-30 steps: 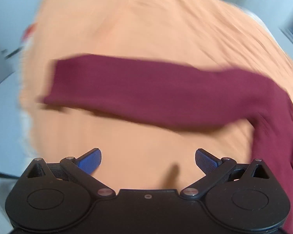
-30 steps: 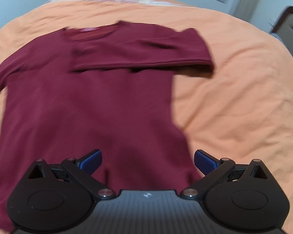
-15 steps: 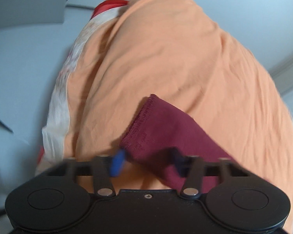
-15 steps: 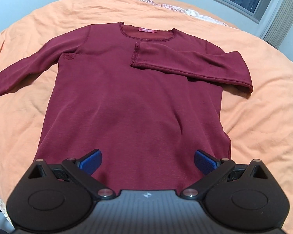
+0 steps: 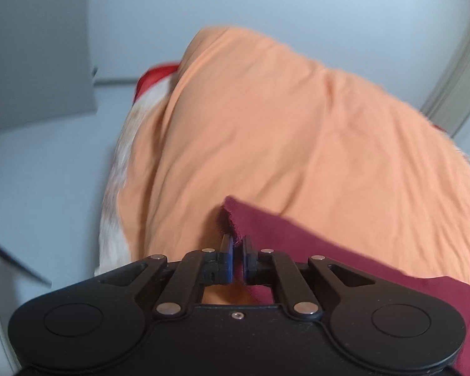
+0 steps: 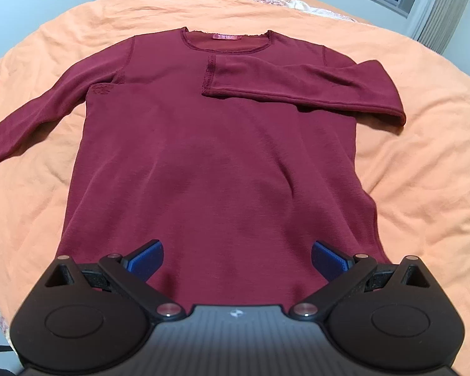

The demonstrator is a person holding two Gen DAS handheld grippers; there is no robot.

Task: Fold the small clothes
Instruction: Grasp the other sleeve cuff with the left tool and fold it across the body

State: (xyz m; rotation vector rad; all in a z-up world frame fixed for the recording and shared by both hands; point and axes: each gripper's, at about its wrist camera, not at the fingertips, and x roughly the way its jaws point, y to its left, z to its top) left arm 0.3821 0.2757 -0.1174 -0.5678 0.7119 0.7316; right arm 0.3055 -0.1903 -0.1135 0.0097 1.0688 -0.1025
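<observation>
Across an orange bedspread [image 6: 423, 144] that filled most of both views, a maroon long-sleeved top [image 6: 216, 163] lay flat and face up, neckline toward the far windows and hem nearest the right-hand camera. Its long axis ran straight away from the right gripper [image 6: 237, 258], which hung over the hem with its blue-padded fingers spread wide and nothing between them. One sleeve [image 6: 297, 86] was already folded across the chest, its cuff ending just below the neckline; the other sleeve [image 6: 44, 116] reached out sideways over the bedspread and ran off the frame's left edge. That outstretched sleeve end [image 5: 297, 244] was the left gripper's [image 5: 238, 258] business: in its own view the fingers were drawn almost together on the cuff edge, apparently pinching the fabric, with the sleeve trailing off to the right toward the body of the garment. Judged from this, the coming fold would carry the cuff rightward along the sleeve's length and onto the chest, and the left hand was plainly the nearer. How much cloth sat between the pads could not be made out, the gripper body hid the bedspread directly beneath, and neither camera showed the other gripper or the person holding them.
</observation>
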